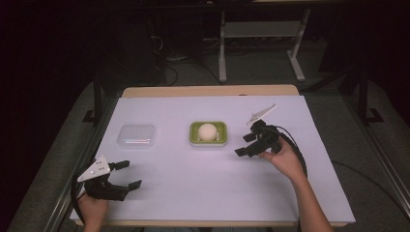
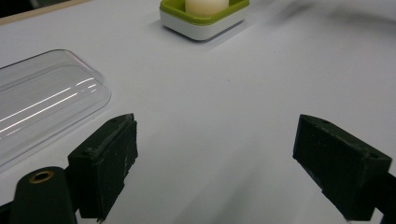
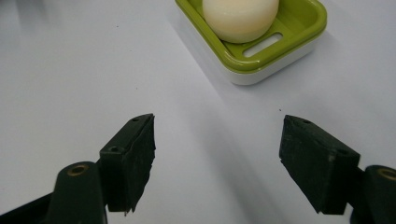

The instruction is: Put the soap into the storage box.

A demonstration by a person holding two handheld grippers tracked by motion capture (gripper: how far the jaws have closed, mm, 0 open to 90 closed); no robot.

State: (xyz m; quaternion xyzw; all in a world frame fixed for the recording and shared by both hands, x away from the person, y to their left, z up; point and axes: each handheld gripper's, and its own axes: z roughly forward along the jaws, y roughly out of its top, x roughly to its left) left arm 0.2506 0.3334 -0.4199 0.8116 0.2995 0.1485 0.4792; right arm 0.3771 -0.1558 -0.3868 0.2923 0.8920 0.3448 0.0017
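Just right of the green soap dish [image 1: 208,132], your right gripper [image 1: 245,145] has its jaws spread wide with nothing between them, pointing back toward the dish. Your left gripper [image 1: 127,174] sits well apart from the dish, toward the near left corner, jaws also wide and empty over the white table cover [image 1: 193,179]. A cream round soap [image 1: 207,131] rests in the dish. Left of the dish, apart from it, lies the clear plastic lid [image 1: 137,136].

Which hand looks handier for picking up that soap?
Probably the right. The right gripper sits open just beside the green dish holding the soap; the left gripper is farther off, near the clear lid.
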